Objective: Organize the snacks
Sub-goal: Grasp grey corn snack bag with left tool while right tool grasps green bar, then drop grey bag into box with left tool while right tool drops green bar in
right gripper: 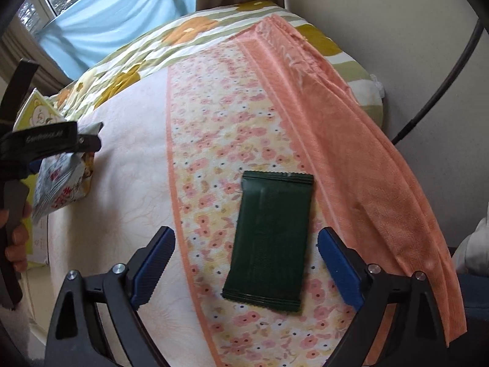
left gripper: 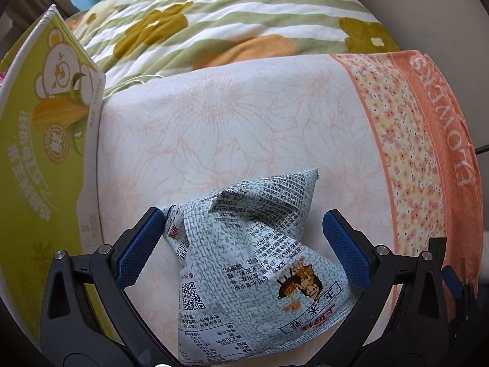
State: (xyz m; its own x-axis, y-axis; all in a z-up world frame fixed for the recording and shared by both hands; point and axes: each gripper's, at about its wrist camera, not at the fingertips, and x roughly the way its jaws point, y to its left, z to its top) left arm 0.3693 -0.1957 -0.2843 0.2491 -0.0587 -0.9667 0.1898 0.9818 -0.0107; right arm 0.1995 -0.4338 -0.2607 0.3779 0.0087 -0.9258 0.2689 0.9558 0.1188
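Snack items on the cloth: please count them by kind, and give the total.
Crumpled printed snack bag: 1
Dark green flat packet: 1
Yellow-green snack box: 1
Total: 3

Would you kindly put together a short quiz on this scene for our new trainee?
1. True or false: the dark green packet lies flat on the floral cloth, between the fingers of the right tool.
2. Which word is printed on the cloth's orange border? A) FLOWERS B) GARDEN C) SUMMER
3. Fill in: the box standing beside the white printed snack bag is mostly ___ in colour.
Key: 1 true; 2 A; 3 green.
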